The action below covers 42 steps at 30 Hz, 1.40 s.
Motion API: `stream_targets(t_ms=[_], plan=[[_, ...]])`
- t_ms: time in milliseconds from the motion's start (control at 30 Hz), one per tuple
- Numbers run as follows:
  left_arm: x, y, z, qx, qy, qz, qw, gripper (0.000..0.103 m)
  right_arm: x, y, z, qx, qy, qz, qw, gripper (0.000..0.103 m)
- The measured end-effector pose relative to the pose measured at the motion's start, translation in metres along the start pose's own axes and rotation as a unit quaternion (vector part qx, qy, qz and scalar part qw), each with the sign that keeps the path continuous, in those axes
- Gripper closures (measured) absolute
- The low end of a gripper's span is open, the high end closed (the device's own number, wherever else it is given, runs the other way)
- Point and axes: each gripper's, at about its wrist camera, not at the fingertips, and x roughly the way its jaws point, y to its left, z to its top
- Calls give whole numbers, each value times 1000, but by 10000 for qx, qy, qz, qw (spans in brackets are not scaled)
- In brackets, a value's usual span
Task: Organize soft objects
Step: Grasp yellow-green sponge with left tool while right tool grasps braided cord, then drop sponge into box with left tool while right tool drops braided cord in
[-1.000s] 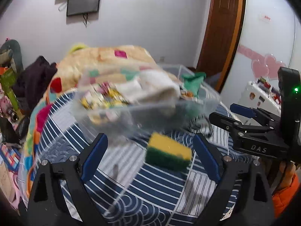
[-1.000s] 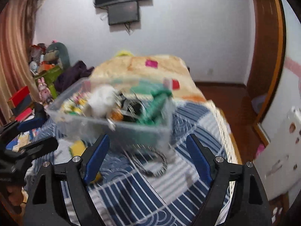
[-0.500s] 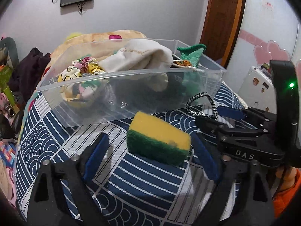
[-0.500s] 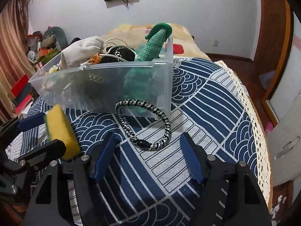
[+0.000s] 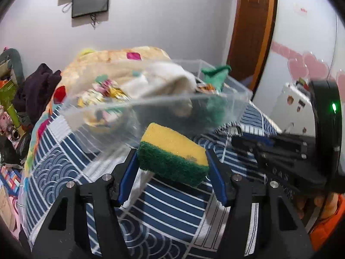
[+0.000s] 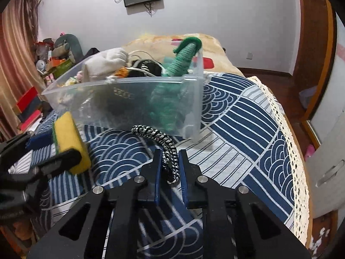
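My left gripper [image 5: 172, 161] is shut on a yellow and green sponge [image 5: 173, 151] and holds it above the bed, just in front of the clear plastic bin [image 5: 235, 105]. The sponge also shows at the left of the right wrist view [image 6: 69, 142]. My right gripper [image 6: 169, 161] is shut on a black and white braided hair band [image 6: 160, 139] and lifts it off the bedspread, in front of the bin [image 6: 195, 108]. The bin holds a white cloth [image 6: 105, 63], a green knitted toy [image 6: 183, 58] and other soft things.
The bed has a blue and white wave-pattern cover [image 6: 237, 133] with a lace edge [image 6: 289, 138] on the right. A patterned blanket [image 5: 120, 60] lies behind the bin. Clutter and toys [image 6: 56, 54] stand at the left. A wooden door [image 5: 252, 28] is at the back right.
Both grippers have shut: the left on the sponge, the right on the hair band. Both things have come up off the bedspread.
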Motion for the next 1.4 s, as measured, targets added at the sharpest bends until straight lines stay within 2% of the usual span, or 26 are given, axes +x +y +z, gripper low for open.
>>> stream_targets(t_ms=[233, 433, 633, 767, 933, 1100, 1200, 1333, 1400], plan=[[-26, 28, 19, -283, -436, 226, 9984, 42, -23, 16, 8, -180, -354, 182, 9990, 89], [-37, 45, 43, -332, -730, 417, 9959, 42, -48, 28, 29, -361, -830, 275, 9955, 89], [-37, 53, 70, -272, -947, 520, 9938, 42, -59, 34, 59, -432, -1274, 268, 9906, 89], [-21, 57, 82, -284, -880, 562, 9941, 41, -53, 37, 75, -466, -1443, 225, 9882, 89], [10, 60, 83, -267, -517, 508, 9970, 41, -28, 35, 82, -343, -1242, 139, 9916, 89], [33, 56, 79, -77, -252, 534, 9982, 41, 4, 19, 83, -35, -828, 249, 9963, 89], [42, 57, 76, -69, -153, 527, 9985, 41, 11, 17, 78, -34, -705, 158, 9974, 89], [54, 60, 73, -184, 68, 391, 9990, 37, 13, 14, 73, -62, -593, 105, 9982, 85], [53, 61, 72, -209, 54, 382, 9990, 34, 12, 14, 70, -99, -567, 46, 9983, 85]])
